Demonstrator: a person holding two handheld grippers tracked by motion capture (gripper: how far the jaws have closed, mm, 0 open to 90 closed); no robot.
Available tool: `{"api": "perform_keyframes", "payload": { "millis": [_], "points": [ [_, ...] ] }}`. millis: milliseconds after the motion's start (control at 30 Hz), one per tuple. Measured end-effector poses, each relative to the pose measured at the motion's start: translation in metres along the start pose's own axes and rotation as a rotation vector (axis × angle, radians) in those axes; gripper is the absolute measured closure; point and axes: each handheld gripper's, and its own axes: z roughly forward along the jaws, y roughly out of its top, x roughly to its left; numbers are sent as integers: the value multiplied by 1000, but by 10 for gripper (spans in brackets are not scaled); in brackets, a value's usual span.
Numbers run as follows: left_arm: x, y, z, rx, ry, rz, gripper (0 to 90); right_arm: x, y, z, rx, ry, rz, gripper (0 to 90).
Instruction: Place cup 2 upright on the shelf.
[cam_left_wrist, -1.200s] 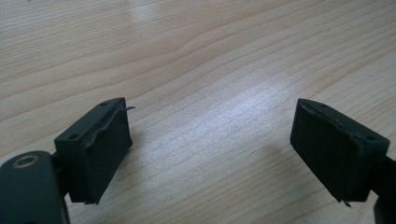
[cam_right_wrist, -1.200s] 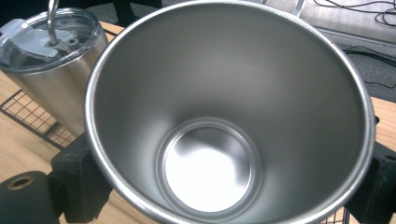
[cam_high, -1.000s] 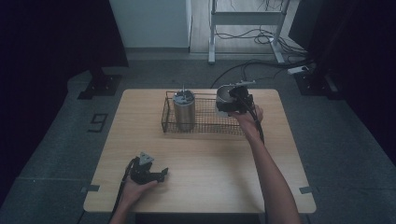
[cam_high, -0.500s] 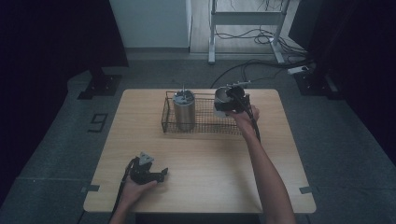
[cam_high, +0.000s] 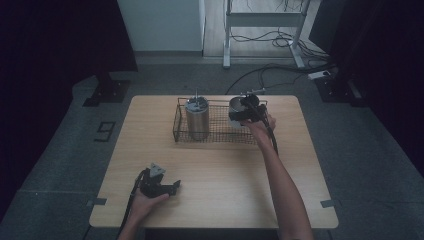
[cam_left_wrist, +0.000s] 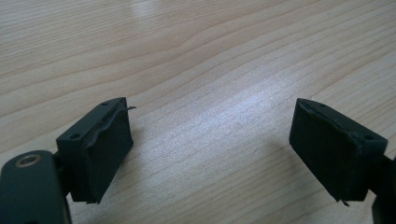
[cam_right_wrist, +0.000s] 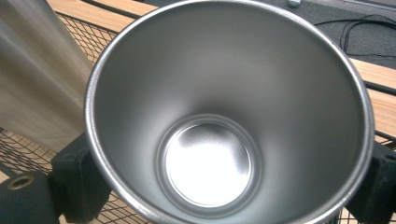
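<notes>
The right tongs (cam_high: 243, 114) were clamped on a steel cup (cam_right_wrist: 229, 116), one black jaw pressed against each side of its outer wall just below the rim. In the right gripper view the cup stood mouth-up before the camera, its polished inside and round bottom open to sight and empty. From the high view the cup (cam_high: 238, 112) sat at the right end of a wire basket (cam_high: 220, 134), which lay along the far edge of the worktop (cam_high: 225, 175), about midway between its far corners. Whether the cup's base rested on the basket's mesh floor or hung just above it could not be told.

A taller steel tumbler (cam_high: 197, 118) stood upright in the left part of the same basket, well apart from the cup; its brushed side showed at the left edge of the right gripper view (cam_right_wrist: 32, 70). The person's right forearm stretched from the near edge of the worktop to the basket.

The left tongs (cam_high: 170, 187) rested near the near-left corner of the worktop, held in the left hand (cam_high: 145, 202). In the left gripper view their jaws stood apart with only bare wood grain between them (cam_left_wrist: 210, 140), gripping nothing. A cable trailed from them toward the near edge.
</notes>
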Motion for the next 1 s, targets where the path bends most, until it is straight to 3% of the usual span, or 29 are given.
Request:
{"api": "perform_keyframes", "payload": {
  "millis": [733,1000],
  "points": [
    [-1,0,1,5,-1,3,135,-5,-11,24,84,-13,-22,78],
    [-2,0,1,6,-2,5,135,-10,-19,31,105,-23,9,78]
  ]
}}
